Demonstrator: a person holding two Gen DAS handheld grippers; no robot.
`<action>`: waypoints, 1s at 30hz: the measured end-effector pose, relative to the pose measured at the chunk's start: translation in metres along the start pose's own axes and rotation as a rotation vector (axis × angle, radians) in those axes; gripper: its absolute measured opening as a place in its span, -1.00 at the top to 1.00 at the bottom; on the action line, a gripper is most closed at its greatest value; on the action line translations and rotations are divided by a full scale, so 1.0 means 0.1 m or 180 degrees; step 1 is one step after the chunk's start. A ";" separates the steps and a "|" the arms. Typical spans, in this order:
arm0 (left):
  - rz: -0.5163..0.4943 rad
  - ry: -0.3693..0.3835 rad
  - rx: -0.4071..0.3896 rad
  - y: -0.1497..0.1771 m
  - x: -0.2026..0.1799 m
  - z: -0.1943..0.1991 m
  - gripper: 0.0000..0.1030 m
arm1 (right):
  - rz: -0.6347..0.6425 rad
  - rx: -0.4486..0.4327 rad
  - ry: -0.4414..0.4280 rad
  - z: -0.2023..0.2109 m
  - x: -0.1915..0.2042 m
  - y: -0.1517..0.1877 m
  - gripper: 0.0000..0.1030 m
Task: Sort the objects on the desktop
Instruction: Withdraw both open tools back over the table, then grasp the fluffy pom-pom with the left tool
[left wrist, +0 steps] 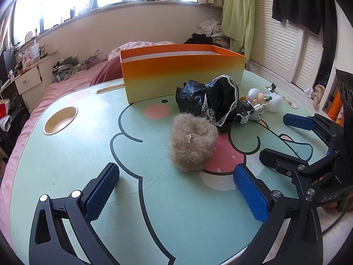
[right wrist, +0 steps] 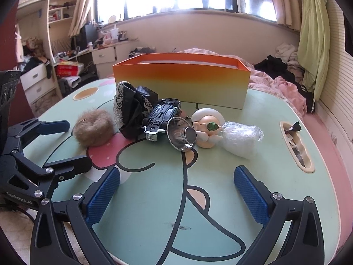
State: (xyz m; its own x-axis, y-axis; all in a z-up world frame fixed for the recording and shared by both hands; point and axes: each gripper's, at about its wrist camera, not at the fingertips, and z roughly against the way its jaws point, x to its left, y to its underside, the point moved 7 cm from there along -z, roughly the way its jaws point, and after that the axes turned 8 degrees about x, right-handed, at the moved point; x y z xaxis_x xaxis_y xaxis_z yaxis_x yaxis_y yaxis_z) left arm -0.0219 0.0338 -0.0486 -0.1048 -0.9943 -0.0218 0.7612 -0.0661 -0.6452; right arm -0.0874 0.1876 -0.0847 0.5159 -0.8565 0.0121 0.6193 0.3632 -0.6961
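Left hand-held gripper (left wrist: 176, 195) gapes empty before the furry scrunchie (left wrist: 192, 146) and orange box (left wrist: 183, 77).

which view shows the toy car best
Right wrist view: the toy car lies belly-up, unobstructed, near centre. In the left wrist view only its chrome end shows; black lace-trimmed cloth hides the rest.

Cartoon table (right wrist: 220, 198): orange box (right wrist: 181, 81), fur scrunchie (right wrist: 93, 127), toys (right wrist: 205, 128).
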 end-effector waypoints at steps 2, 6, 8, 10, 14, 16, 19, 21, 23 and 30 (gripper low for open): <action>0.0008 -0.0008 -0.0012 0.00 -0.01 0.00 -0.99 | -0.0001 0.0001 0.0002 0.00 0.00 0.00 -1.00; 0.0010 -0.0011 -0.0012 0.00 0.00 0.00 -0.99 | -0.0002 -0.0003 0.0000 0.00 -0.01 0.00 -1.00; 0.0016 -0.0014 -0.0018 0.00 0.00 0.00 -0.99 | -0.0003 -0.0003 0.0000 0.00 -0.01 0.01 -1.00; 0.0026 -0.0032 -0.0031 0.00 0.00 0.01 -0.99 | -0.0003 -0.0003 -0.0001 0.00 -0.01 0.01 -1.00; 0.0025 -0.0072 -0.0050 0.00 0.01 0.03 -0.99 | -0.0004 -0.0006 -0.0001 0.00 -0.01 0.01 -1.00; -0.0003 -0.0049 -0.0166 -0.03 0.01 0.13 -0.99 | -0.0002 -0.0004 0.0000 0.00 -0.01 0.01 -1.00; 0.0008 0.0065 -0.0290 -0.13 0.04 0.26 -0.99 | -0.0007 -0.0006 0.0000 0.01 -0.01 0.01 -1.00; 0.0093 0.0175 -0.0202 -0.23 0.08 0.24 -0.99 | -0.0007 -0.0009 0.0005 0.01 -0.01 0.00 -1.00; 0.0225 0.0378 0.0032 -0.31 0.12 0.15 -0.99 | -0.0008 -0.0009 0.0001 0.01 -0.01 0.00 -1.00; 0.0265 0.0321 0.0267 -0.40 0.15 -0.06 -0.53 | -0.0007 -0.0011 0.0004 0.01 -0.01 0.01 -1.00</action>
State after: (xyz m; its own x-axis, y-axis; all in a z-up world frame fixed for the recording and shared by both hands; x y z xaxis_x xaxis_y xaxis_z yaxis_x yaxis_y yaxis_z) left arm -0.0580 0.0224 -0.0281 -0.0996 -0.9834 -0.1518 0.8202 0.0052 -0.5720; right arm -0.0869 0.1891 -0.0843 0.5138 -0.8578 0.0128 0.6184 0.3600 -0.6986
